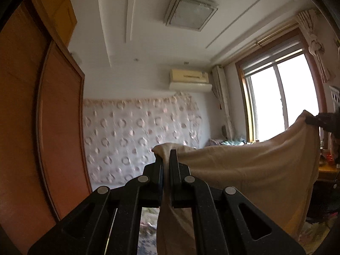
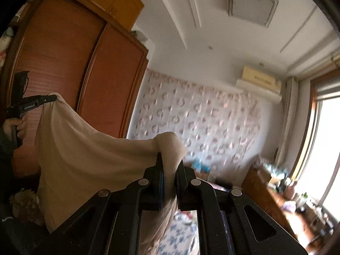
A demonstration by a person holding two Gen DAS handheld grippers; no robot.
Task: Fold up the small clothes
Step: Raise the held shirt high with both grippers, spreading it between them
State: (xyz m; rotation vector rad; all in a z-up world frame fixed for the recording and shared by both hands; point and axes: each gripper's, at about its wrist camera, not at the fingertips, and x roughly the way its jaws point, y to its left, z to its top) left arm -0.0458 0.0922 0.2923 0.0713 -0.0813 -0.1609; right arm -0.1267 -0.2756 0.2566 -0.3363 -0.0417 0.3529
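While hanging soft and light between left gripper [image 1: 166, 155] and right gripper [image 2: 170, 159], beige garment [image 1: 244, 165] clamped at both top corners, drooping limp, best pinched at edges.

Left gripper [image 1: 166, 155] level, fingers clamped; right gripper [image 2: 170, 159] likewise.

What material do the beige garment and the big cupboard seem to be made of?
Beige garment: probably a soft, matte knit such as cotton; it sags and stretches in smooth folds where it hangs. Cupboard: reddish-brown wood or wood veneer, with a slight sheen on its framed door panels.
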